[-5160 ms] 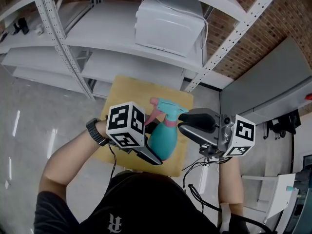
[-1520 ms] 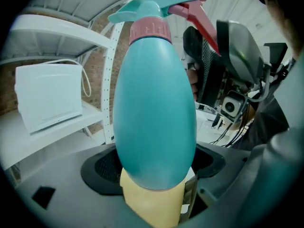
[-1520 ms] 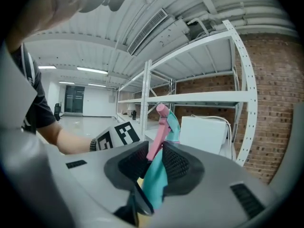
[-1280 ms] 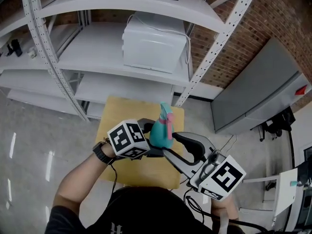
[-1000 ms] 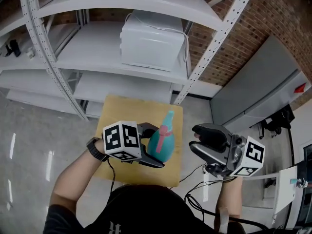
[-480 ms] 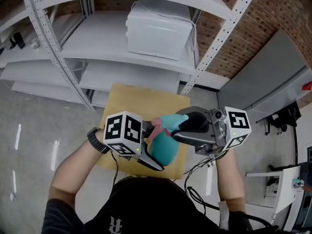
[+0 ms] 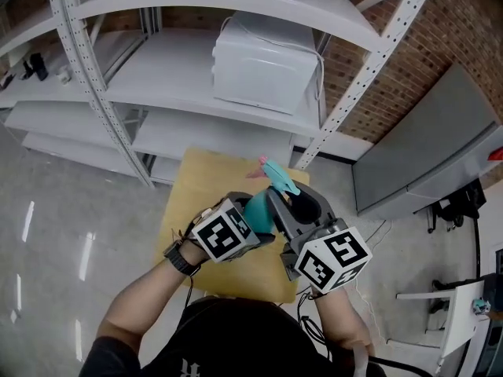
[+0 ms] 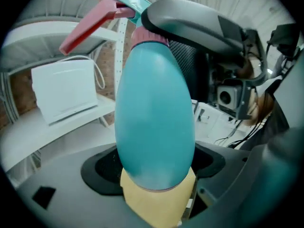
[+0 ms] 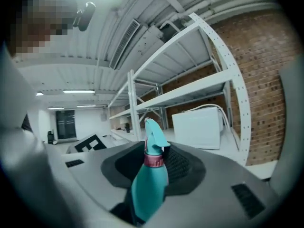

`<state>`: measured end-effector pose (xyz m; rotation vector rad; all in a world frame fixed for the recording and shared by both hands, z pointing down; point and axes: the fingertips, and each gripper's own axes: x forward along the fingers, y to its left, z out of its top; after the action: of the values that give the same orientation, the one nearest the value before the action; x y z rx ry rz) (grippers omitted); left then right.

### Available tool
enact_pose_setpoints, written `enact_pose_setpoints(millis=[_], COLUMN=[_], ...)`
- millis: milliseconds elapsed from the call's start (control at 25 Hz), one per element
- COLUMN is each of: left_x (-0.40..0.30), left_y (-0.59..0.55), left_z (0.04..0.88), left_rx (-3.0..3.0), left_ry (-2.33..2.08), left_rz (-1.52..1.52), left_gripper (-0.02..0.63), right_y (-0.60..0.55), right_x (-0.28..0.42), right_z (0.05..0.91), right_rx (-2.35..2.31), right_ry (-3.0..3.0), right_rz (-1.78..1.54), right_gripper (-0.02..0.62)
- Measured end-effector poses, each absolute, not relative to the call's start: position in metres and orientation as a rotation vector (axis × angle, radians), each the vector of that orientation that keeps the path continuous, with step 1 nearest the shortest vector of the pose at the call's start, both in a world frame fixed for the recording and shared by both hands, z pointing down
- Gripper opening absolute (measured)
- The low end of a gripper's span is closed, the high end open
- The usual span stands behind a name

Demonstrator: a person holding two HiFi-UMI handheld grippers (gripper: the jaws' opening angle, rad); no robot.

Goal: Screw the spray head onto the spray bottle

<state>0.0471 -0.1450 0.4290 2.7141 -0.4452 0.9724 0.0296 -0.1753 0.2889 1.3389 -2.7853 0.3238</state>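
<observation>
While left gripper [image 8: 154, 172] fingers clamp the spray bottle [image 8: 154, 113], right gripper [image 9: 154, 167] fingers have just closed further on the seated spray head [image 9: 153, 137], with tightening likely unfinished.

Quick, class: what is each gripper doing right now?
Left gripper: closed on the body of the teal spray bottle.
Right gripper: jaws just closed further, gripping the spray head at its pink collar.

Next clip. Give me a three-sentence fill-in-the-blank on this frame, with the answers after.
1. The left claw is shut on the teal ____.
2. The spray head's trigger is coloured ____.
3. The white box sits on a white ____.

Missing words: spray bottle; pink; shelf.
</observation>
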Motion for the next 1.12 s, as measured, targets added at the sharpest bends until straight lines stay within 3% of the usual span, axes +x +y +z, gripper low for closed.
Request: enact_pose_setpoints(millis=[200,240,280,320,520,720,920,1040,1120], left_x=[0.049,0.049,0.047,0.046,0.040,0.035,0.038,0.036,0.032], left_y=[-0.138,-0.133,-0.126,-0.117,-0.030,0.049,0.055,0.029,0.012], left_z=[0.439,0.437,0.433,0.428,0.369,0.342,0.353,0.359,0.367], left_rx=[2.721,2.737,2.755,2.774,2.782,2.647,2.581,2.610,2.621], left_ry=[-0.328,-0.260,-0.186,-0.098,0.623,1.208,1.243,1.043,0.894], left_rz=[0.941,0.930,0.924,0.918,0.689,0.615,0.646,0.583,0.568], left_gripper=[0.417,0.417,0.417,0.417,0.417,0.419,0.419,0.419,0.419], right_y=[-0.171,-0.164,-0.155,-0.144,-0.111,-0.094,-0.049,-0.063,-0.079], right_x=[0.023,0.023,0.026,0.032,0.087,0.054,0.021,0.014,0.012], right_z=[0.296,0.291,0.283,0.273,0.228,0.230,0.209,0.214,0.224], right_rx=[1.336,1.261,1.166,1.049,0.108,-0.783,-1.171,-0.930,-0.705], right_ry=[-2.773,-2.819,-2.886,-2.979,-3.501,-3.456,-3.353,-3.373,-3.368], right_rz=[0.358,0.362,0.382,0.422,0.635,0.594,0.365,0.414,0.488], right_gripper=[0.129,0.143,0.210,0.235,0.238,0.359,0.356,0.204,0.172])
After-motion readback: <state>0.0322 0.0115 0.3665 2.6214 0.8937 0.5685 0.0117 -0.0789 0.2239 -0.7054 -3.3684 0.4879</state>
